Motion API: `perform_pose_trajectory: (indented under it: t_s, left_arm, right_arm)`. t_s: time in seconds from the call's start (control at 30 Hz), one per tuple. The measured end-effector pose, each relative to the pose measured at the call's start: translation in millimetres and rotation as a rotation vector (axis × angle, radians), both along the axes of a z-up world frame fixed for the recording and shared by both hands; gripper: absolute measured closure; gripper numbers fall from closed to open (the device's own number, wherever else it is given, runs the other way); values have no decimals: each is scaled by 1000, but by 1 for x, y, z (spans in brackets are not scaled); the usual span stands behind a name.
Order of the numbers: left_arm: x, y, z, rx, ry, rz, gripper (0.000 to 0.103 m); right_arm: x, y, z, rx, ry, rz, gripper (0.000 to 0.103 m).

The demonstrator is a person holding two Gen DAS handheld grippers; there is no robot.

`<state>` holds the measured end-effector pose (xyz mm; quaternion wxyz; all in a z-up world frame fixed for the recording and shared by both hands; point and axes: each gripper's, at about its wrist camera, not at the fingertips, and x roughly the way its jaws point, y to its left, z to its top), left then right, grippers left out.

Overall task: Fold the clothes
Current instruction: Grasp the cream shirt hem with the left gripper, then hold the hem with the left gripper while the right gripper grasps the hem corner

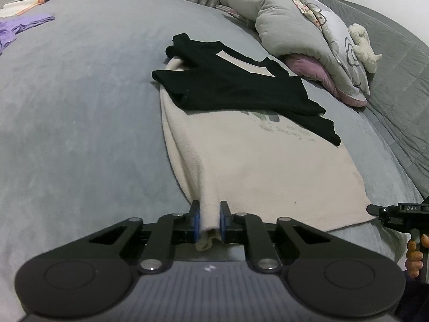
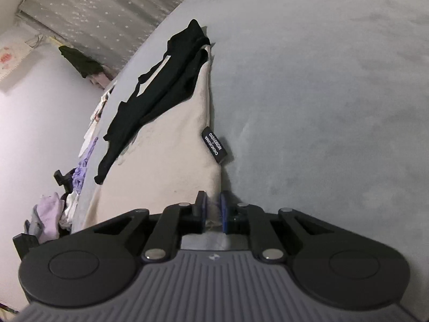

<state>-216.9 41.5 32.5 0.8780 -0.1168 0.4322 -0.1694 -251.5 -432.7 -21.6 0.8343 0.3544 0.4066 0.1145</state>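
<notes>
A cream shirt with black sleeves (image 1: 254,161) lies flat on the grey bed, its sleeves (image 1: 236,86) folded across the upper part. My left gripper (image 1: 209,218) is shut on the near left corner of its hem. My right gripper (image 2: 213,212) is shut on the other hem corner of the shirt (image 2: 171,145), just below a black side label (image 2: 214,145). The right gripper also shows at the right edge of the left wrist view (image 1: 396,214), held by a hand.
Pillows and a soft toy (image 1: 308,35) lie at the bed's far right. Purple clothes (image 1: 16,29) lie at the far left. A pile of loose clothes (image 2: 53,212) sits beside the bed. A grey curtain (image 2: 93,13) hangs behind.
</notes>
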Motion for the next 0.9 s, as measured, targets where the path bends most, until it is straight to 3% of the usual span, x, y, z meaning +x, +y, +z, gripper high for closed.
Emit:
perform_pose_trajectory:
  t_s: [0.17,0.4,0.6,0.9]
  left_arm:
    - [0,8,3,-48,19,21,91]
    - [1,29,22,-203,17,66,91]
    - [-1,32,26,-217,33,81,91]
    - [-5,37,3,-186,107,101,91]
  right_arm:
    - [-3,1,4,-26,-26,-3,94]
    - [-23,-1,32,14,-149,-39,94]
    - [-33,-5,39,52,-175,-86,94]
    - [-37,-5,31,65,-113,-116,95]
